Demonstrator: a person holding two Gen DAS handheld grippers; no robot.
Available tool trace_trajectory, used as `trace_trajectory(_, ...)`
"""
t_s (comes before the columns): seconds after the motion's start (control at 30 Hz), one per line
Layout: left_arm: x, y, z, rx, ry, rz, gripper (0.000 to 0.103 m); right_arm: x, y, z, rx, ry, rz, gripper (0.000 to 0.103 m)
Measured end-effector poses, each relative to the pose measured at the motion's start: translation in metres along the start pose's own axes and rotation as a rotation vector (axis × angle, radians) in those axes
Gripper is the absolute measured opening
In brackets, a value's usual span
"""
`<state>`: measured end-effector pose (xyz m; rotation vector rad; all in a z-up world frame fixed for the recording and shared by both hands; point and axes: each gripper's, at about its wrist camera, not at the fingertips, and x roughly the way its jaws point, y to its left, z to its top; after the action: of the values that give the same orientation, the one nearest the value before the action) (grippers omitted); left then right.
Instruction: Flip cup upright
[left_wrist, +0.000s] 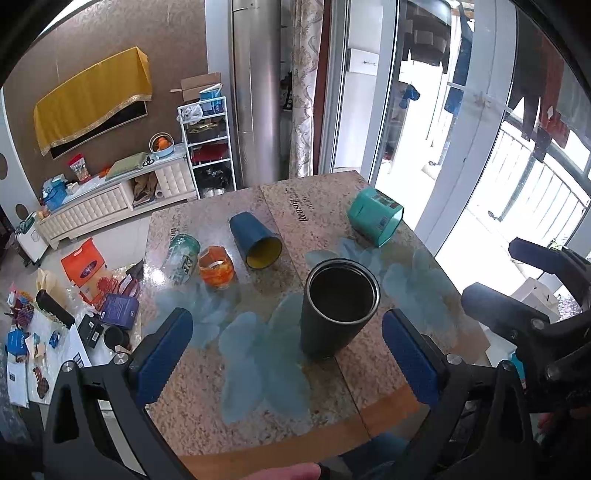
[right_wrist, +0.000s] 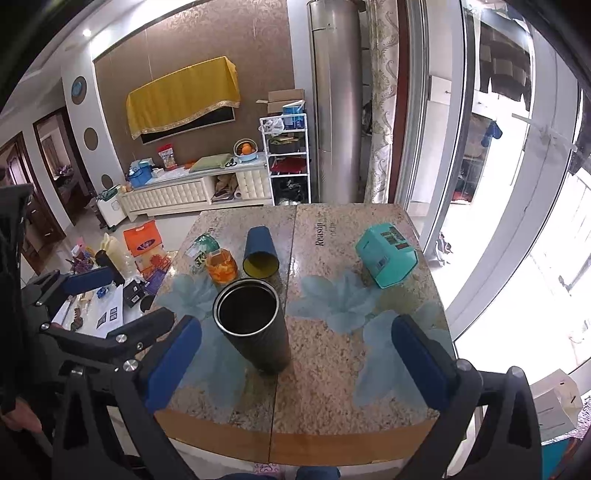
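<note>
A dark metal cup (left_wrist: 334, 306) stands upright, mouth up, near the middle of the table (left_wrist: 258, 387); it also shows in the right wrist view (right_wrist: 255, 321). My left gripper (left_wrist: 288, 358) is open and empty, held above the table's near edge with the cup ahead between its blue pads. My right gripper (right_wrist: 299, 363) is open and empty, the cup just left of its centre. A blue cup with a yellow inside (left_wrist: 256, 240) lies on its side behind it, also in the right wrist view (right_wrist: 260, 253).
A teal box (left_wrist: 375, 216) lies tipped at the far right of the table. An orange jar (left_wrist: 216, 267) and a green can (left_wrist: 181, 258) lie at the far left. Clutter covers the floor on the left. A glass balcony door is to the right.
</note>
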<state>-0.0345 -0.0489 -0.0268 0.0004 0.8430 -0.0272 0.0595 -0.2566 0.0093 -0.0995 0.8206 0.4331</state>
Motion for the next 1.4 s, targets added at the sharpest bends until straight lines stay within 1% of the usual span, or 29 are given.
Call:
trace_trajectory(0.27,0.0048,0.0041,-0.0003,-0.013,0.006,-0.006,0.103,0.0002,0.0005,0.0010,-0.002,0.010,0.014,0.103)
trace_trajectory(0.67,0.0062,0.0037,0.0005,-0.015,0.006,-0.016,0.103,0.0041,-0.0014,0.0037,-0.009,0.017,-0.003,0.103)
trace_trajectory(1.4,0.0100,0.0045,0.0067,-0.021,0.009,0.001,0.103,0.0079,-0.0063,0.0050,-0.017,0.041,-0.002,0.103)
